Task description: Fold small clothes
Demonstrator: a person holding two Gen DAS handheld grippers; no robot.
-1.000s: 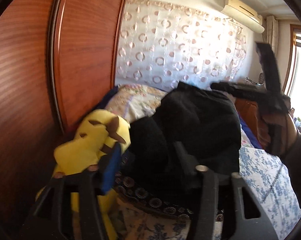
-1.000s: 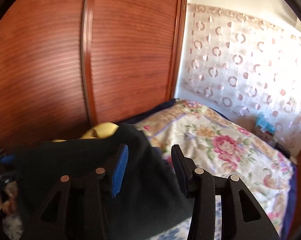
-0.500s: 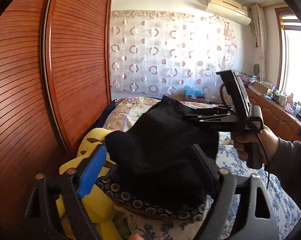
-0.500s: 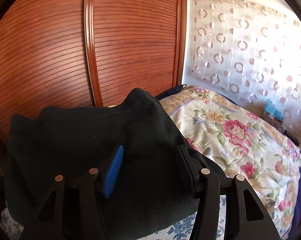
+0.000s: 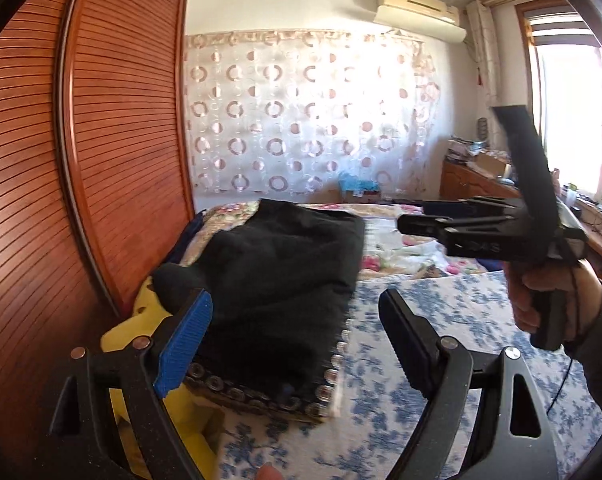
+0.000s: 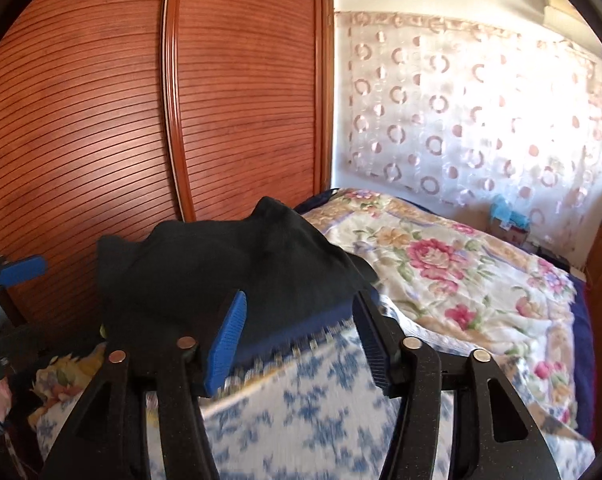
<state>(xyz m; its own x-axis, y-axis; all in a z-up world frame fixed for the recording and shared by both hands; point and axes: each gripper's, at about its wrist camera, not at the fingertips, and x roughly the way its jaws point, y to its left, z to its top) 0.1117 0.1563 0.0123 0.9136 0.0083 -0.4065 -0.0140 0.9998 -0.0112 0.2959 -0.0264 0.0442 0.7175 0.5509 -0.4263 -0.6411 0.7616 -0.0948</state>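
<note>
the black cloth (image 5: 277,272) lies folded on a pile on the bed (image 5: 441,320), just ahead of both grippers. left gripper (image 5: 297,332) and right gripper (image 6: 301,332) are wide apart, holding nothing.

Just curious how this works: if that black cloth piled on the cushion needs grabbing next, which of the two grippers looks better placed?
Probably the left gripper. Its open fingers sit low beside the folded black fabric garment, one blue pad close to its edge. The right gripper, also open, is held higher and off to the side.
</note>
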